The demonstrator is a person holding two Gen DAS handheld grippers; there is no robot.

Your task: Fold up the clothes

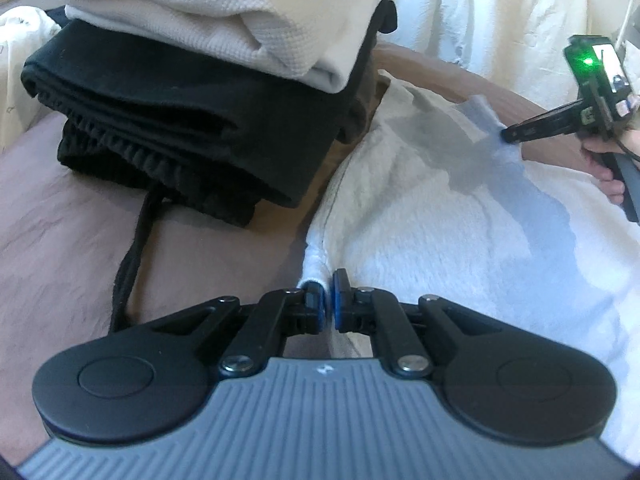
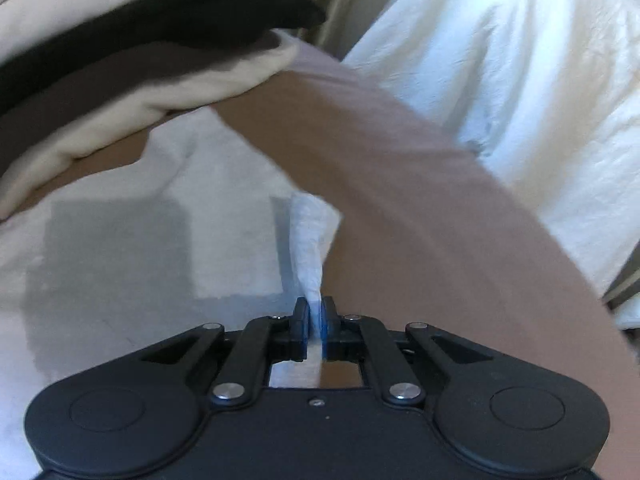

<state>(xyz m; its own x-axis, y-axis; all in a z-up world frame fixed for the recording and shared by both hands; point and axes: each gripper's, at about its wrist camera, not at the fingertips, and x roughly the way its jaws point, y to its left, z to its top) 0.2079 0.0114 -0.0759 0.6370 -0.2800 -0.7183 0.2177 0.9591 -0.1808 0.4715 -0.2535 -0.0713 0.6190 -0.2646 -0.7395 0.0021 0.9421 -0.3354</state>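
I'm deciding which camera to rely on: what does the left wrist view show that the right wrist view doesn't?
Left wrist only: the right tool seen from outside, the hand holding it, and a black drawstring.
Right wrist only: the fleece pinched into a raised point.
Both: the white fleece garment, each tool shut on its edge, and the folded stack.

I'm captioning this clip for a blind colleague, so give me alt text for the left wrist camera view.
The left gripper is shut on the edge of a fluffy white garment spread on a mauve surface. The right gripper pinches its far edge; a stack of folded black and white clothes sits behind, to the left.
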